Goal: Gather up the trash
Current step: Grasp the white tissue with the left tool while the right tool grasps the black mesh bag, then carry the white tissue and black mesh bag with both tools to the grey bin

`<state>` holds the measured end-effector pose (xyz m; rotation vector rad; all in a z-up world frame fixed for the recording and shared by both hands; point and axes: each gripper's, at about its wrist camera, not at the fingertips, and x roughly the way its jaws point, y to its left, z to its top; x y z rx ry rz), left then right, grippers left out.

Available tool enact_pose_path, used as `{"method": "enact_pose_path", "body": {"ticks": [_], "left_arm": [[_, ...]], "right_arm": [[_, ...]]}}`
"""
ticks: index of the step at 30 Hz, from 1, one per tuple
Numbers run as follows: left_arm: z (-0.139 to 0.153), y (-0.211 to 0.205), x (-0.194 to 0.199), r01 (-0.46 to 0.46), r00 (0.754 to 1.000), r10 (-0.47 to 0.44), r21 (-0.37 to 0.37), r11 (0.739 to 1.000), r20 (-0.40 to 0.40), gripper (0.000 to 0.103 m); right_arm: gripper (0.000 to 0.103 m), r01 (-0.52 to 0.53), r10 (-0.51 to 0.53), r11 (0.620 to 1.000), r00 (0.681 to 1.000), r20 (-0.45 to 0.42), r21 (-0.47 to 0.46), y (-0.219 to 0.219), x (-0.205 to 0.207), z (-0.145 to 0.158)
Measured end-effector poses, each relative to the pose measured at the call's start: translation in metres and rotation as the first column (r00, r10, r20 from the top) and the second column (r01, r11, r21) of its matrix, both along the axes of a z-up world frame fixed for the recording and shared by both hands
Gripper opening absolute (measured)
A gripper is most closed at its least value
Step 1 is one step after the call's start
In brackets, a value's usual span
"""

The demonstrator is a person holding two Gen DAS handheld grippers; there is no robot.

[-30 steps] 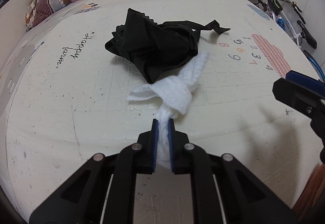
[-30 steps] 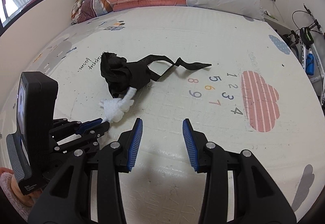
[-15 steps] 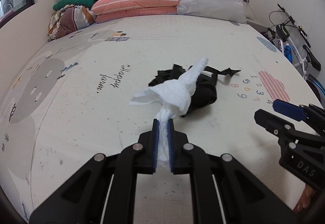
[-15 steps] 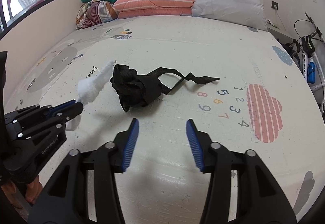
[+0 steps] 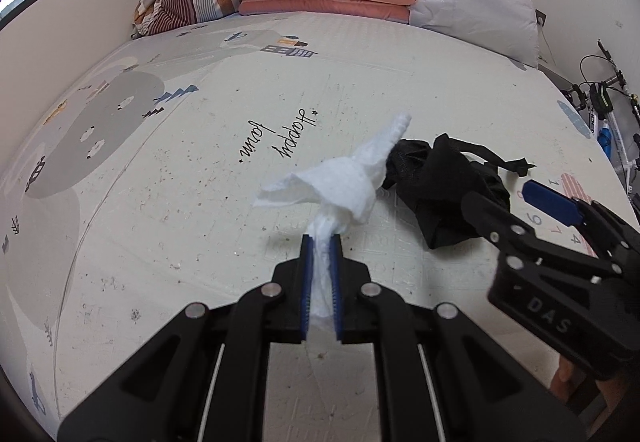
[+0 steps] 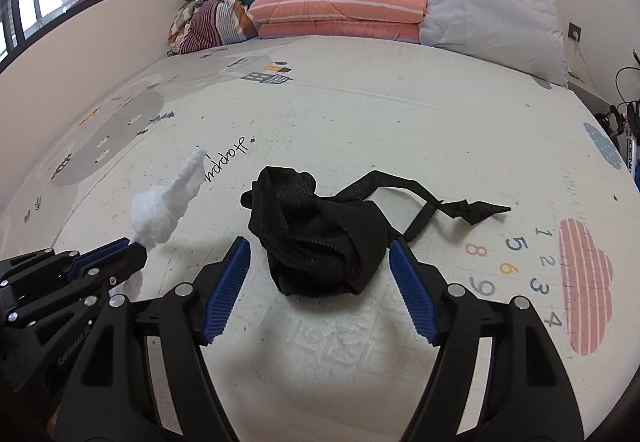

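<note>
Left gripper (image 5: 320, 274) jaws pinching white tissue (image 5: 340, 181) clear of the mat (image 6: 360, 113); right gripper (image 6: 320, 286) jaws spread around black bag (image 6: 320, 238) on it — risk: loose fabric bunches, close catches only a fold — bag slips.
</note>
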<state>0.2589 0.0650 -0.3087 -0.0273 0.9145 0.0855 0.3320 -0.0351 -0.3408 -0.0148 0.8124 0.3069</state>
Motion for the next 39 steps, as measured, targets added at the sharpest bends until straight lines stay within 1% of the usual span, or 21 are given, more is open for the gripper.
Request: {"method": "enact_pose_path", "body": {"ticks": [3,4,5,6,7,9,12,17,21,24,28,30,33,37,39], "left_arm": [[-0.006,-0.001,0.002,-0.001,1.0,0.001,-0.005,1.0,-0.012,0.009],[-0.007,-0.002,0.002,0.002,1.0,-0.002,-0.003,1.0,-0.016,0.009],[-0.009,-0.004,0.003,0.005,1.0,-0.005,0.001,1.0,-0.017,0.009],[-0.01,-0.006,0.003,0.008,1.0,-0.008,0.004,1.0,-0.02,0.009],[-0.011,-0.007,0.003,0.01,1.0,-0.01,0.004,1.0,-0.021,0.009],[-0.01,-0.009,0.003,0.014,1.0,-0.014,0.003,1.0,-0.019,0.009],[-0.006,-0.009,0.001,0.014,1.0,-0.014,0.005,1.0,-0.006,0.009],[0.004,-0.006,-0.004,-0.001,1.0,0.001,0.006,1.0,0.018,0.009],[0.017,-0.006,-0.013,-0.01,0.999,0.01,0.001,1.0,0.044,0.009],[0.029,-0.011,-0.026,-0.006,0.998,0.005,0.01,1.0,0.067,0.009],[0.043,-0.022,-0.048,0.022,0.996,-0.025,0.03,0.999,0.085,0.009],[0.05,-0.032,-0.06,0.044,0.995,-0.049,0.051,0.998,0.092,0.009],[0.062,-0.048,-0.08,0.082,0.99,-0.088,0.061,0.995,0.111,0.009],[0.073,-0.069,-0.109,0.128,0.984,-0.131,0.039,0.991,0.124,0.009],[0.076,-0.08,-0.123,0.153,0.979,-0.158,0.042,0.987,0.127,0.009]], "right_arm": [[0.069,-0.02,0.02,1.0,0.999,-0.026,-0.019,0.007,0.012,-0.015],[0.068,-0.029,0.028,0.999,0.999,-0.024,-0.033,0.009,0.013,-0.018],[0.064,-0.042,0.041,0.998,0.999,-0.016,-0.046,0.011,0.013,-0.019],[0.053,-0.054,0.054,0.997,0.998,-0.013,-0.046,0.012,0.012,-0.02],[0.039,-0.064,0.063,0.997,0.998,-0.014,-0.039,0.012,0.012,-0.02],[0.036,-0.069,0.069,0.997,0.998,-0.015,-0.024,0.011,0.01,-0.018],[0.035,-0.072,0.072,0.997,0.997,0.022,-0.036,0.012,0.003,-0.007],[0.035,-0.064,0.066,0.998,0.995,0.079,-0.029,0.006,-0.017,0.022],[0.035,-0.039,0.041,0.999,0.994,0.098,-0.022,-0.006,-0.036,0.043],[0.035,-0.014,0.016,1.0,0.994,0.104,-0.019,-0.017,-0.053,0.055],[0.035,0.022,-0.021,1.0,0.994,0.106,-0.005,-0.035,-0.083,0.067],[0.035,0.037,-0.037,0.999,0.994,0.103,-0.001,-0.047,-0.104,0.072],[0.035,0.063,-0.062,0.998,0.993,0.105,-0.002,-0.065,-0.136,0.08],[0.035,0.105,-0.103,0.994,0.988,0.116,-0.009,-0.09,-0.174,0.094],[0.035,0.131,-0.129,0.991,0.983,0.127,-0.007,-0.105,-0.192,0.102]]}}
